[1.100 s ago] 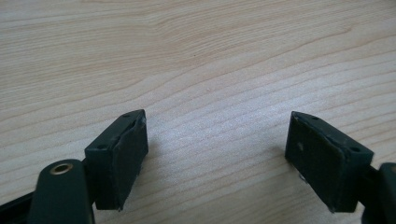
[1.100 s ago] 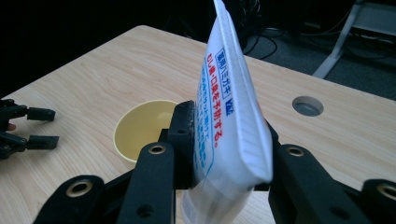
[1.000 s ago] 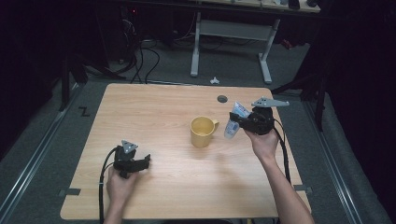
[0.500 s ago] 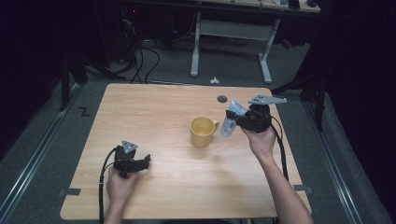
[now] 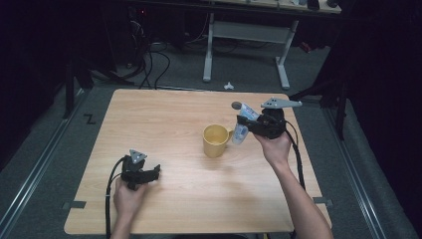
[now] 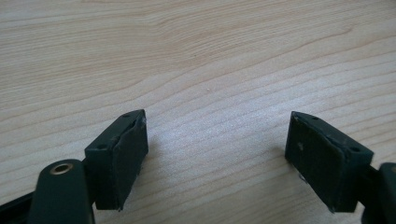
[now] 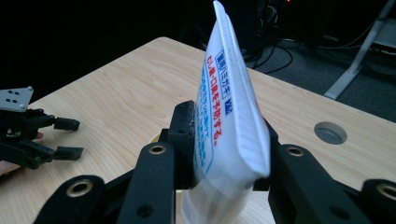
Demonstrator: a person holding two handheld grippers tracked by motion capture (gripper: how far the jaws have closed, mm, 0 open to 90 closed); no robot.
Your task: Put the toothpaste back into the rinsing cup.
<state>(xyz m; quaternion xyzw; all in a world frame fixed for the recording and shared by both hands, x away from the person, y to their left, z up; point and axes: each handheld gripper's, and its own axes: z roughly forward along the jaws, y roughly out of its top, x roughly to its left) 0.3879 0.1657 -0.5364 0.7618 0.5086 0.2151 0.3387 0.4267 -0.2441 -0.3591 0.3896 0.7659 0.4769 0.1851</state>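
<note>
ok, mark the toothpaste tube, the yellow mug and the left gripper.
toothpaste tube (image 7: 231,105), right gripper view, printed side.
yellow mug (image 5: 215,145), high view, outer wall.
left gripper (image 6: 217,156), left gripper view, midway between its open fingertips.

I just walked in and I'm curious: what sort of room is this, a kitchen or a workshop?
Probably a lab or recording studio, not a kitchen. A bare wooden table stands in a dark room, cables run across the grey floor behind it, and a person works at it with a cabled hand-held tool gripping a toothpaste tube beside a yellow mug.
</note>
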